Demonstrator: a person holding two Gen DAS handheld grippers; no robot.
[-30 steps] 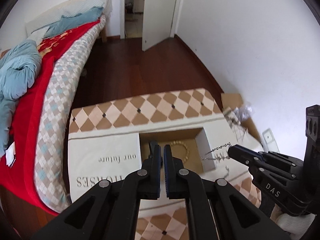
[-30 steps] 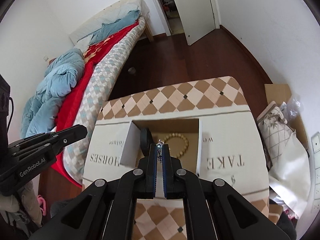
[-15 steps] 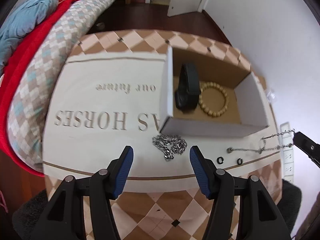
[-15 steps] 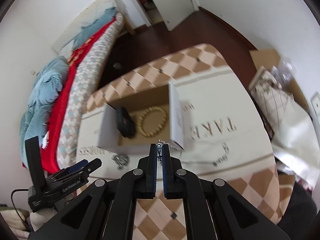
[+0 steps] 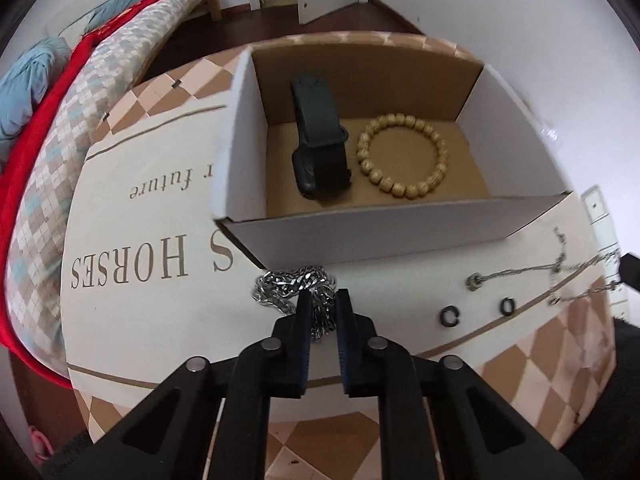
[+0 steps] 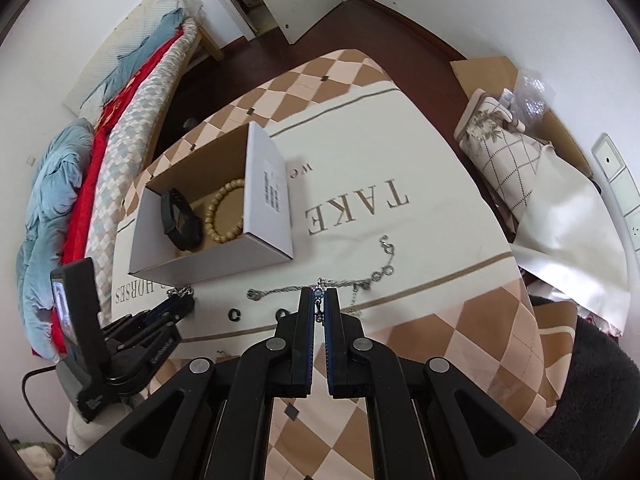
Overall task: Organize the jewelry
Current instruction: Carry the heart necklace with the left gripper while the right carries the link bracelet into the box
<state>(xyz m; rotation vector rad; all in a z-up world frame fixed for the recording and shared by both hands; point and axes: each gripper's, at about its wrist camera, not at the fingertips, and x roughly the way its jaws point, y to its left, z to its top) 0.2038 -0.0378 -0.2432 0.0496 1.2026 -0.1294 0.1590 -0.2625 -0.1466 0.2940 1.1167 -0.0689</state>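
Left wrist view takes in a table under a printed cloth, and on it an open cardboard box set just behind the loose pieces, presumably so each can be lifted straight over the near wall. Inside the box lie a black watch and a wooden bead bracelet side by side, apart from each other and already put away.

Just in front of the box wall sits a heaped silver chain. The left gripper has its fingers drawn in around the near part of that heap, clenched on the links, likely to carry it into the box.

To the right a thin chain trails across the cloth. The right gripper is pinched shut on a small pendant or clasp of it, the rest lying slack on the table. Two small dark rings rest between the chains, near the table edge, not yet sorted.
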